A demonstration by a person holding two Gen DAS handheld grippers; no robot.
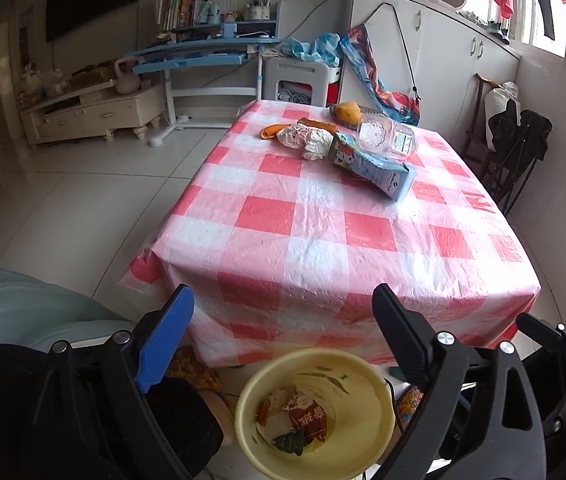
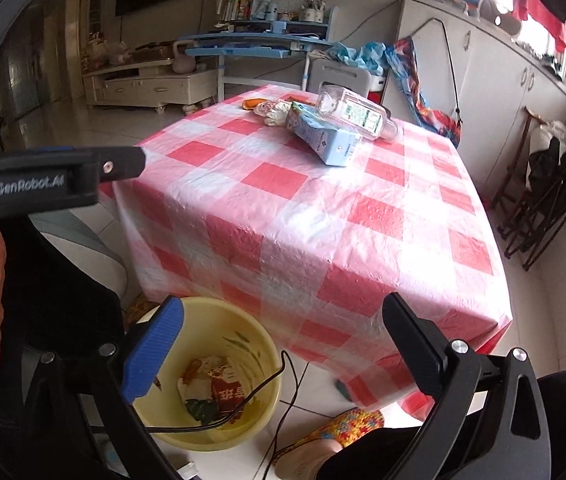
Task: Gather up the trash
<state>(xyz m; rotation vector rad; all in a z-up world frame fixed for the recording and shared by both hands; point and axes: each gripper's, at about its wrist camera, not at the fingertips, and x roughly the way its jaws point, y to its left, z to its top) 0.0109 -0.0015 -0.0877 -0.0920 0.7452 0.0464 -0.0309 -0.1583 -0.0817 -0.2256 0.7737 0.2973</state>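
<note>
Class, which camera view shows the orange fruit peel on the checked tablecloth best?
The left wrist view: the orange peel lies unobstructed beside the crumpled tissue. In the right wrist view only a small, distant sliver of peel shows at the table's far edge.

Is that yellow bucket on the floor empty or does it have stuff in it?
Partly filled. The yellow bucket holds a few crumpled wrappers at the bottom; most of its inner wall is bare.

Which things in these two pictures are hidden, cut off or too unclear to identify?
- Yellow bin: the left wrist view's bottom edge cuts its near rim.
- Orange fruit: hidden behind the clear plastic bottle in the right wrist view.
- Milk carton: print too small to read.
</note>
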